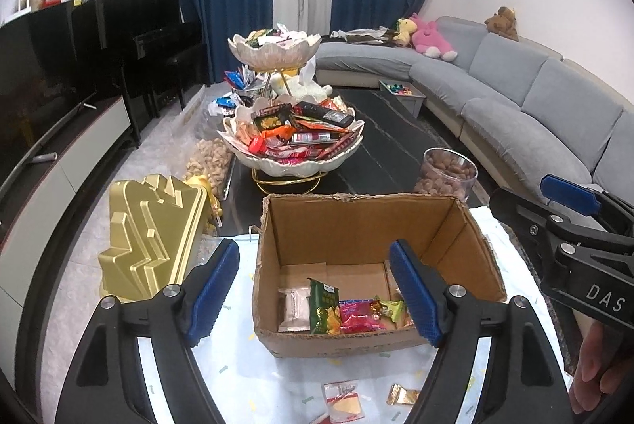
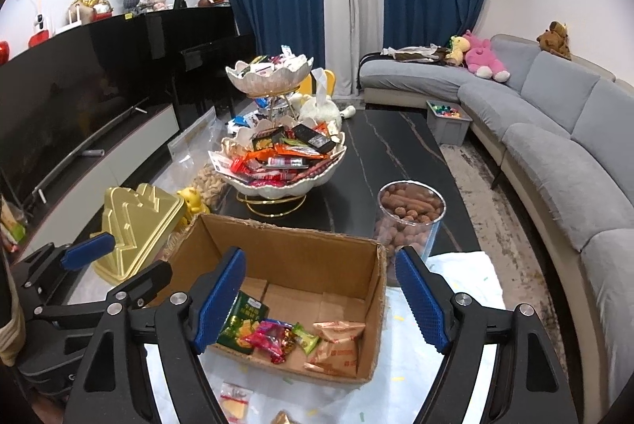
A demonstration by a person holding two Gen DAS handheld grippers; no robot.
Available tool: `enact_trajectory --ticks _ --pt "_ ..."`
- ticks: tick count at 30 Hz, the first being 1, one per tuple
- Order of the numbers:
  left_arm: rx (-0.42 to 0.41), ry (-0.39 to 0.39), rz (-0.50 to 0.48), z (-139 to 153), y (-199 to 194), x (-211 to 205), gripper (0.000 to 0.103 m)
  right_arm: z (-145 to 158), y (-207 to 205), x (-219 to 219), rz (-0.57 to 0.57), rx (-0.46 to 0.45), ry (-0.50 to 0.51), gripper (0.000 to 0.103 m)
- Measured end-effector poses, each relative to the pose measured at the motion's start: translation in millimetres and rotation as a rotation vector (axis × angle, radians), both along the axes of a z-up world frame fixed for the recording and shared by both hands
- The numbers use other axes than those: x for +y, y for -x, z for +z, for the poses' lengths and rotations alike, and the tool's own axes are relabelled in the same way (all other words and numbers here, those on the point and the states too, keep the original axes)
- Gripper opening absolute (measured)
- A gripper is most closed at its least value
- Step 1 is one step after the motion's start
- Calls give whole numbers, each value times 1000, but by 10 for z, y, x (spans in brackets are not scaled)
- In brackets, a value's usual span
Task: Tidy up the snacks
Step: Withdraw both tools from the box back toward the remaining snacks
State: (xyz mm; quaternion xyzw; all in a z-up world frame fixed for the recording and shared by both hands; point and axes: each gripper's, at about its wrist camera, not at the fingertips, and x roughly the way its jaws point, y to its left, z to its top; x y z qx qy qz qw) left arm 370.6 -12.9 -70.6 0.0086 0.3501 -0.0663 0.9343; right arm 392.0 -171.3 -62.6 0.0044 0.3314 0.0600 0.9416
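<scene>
An open cardboard box [image 1: 356, 226] [image 2: 293, 249] stands on a pale cloth at the near end of the dark table. Inside lie a green packet [image 1: 325, 309] [image 2: 241, 325], a white packet [image 1: 293, 307], pink sweets [image 1: 358, 313] [image 2: 269, 339] and beige packets [image 2: 337, 340]. My left gripper [image 1: 315, 291] hovers open over the box's near side with nothing between its blue pads. My right gripper [image 2: 321, 301] is open and empty over the same box. Loose packets [image 1: 342, 398] [image 2: 235, 400] lie on the cloth in front of the box.
A two-tier shell bowl stand [image 1: 293, 134] [image 2: 277, 158] heaped with snacks stands behind the box. A gold tin [image 1: 150, 241] is to the left, a clear jar of nuts [image 1: 445, 174] [image 2: 410, 214] to the right. A grey sofa curves along the right.
</scene>
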Motion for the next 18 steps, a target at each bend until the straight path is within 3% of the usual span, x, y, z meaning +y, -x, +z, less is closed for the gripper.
enact_trajectory --ticks 18 --pt "-49 -8 -7 285 412 -25 78 268 443 -54 -12 -62 -3 79"
